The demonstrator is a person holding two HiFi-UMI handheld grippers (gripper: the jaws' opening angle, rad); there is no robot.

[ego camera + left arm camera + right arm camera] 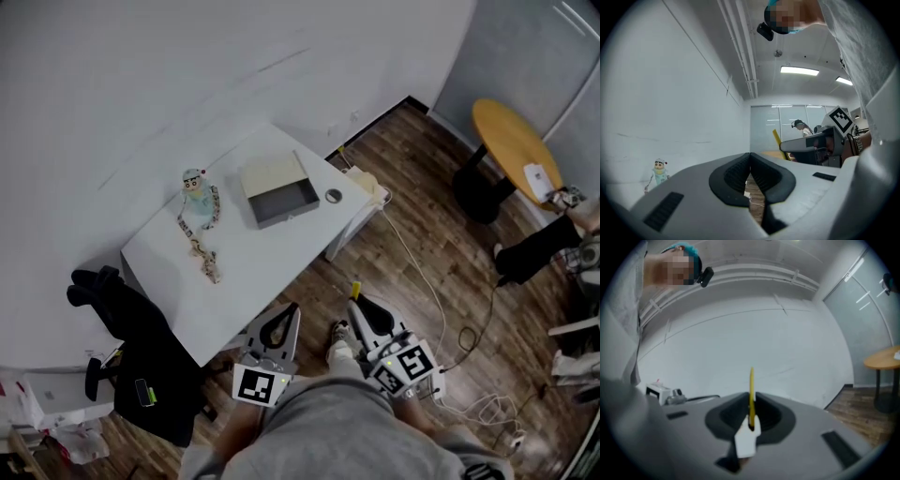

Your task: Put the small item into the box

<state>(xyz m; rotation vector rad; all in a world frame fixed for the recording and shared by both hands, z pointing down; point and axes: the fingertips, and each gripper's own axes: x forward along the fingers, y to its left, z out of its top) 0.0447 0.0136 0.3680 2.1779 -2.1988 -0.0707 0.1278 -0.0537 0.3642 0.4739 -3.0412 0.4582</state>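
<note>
An open box (278, 192) with a grey inside and a beige lid lies on the white table (253, 272). Beside it is a small round item (334, 196). A cartoon figurine (195, 184) (659, 170) stands at the table's left, with a patterned strap (202, 246) trailing from it. Both grippers hang low in front of the table, over the wooden floor. My left gripper (285, 311) (750, 157) is shut with nothing in it. My right gripper (357, 302) (751, 401) is shut on a thin yellow strip (751, 385) (355, 289) that sticks up past its jaws.
A black garment (131, 337) is heaped at the table's left corner. White cables (441, 309) run across the floor to the right. A round yellow table (514, 142) stands at the far right, with a person's dark leg (534, 248) near it.
</note>
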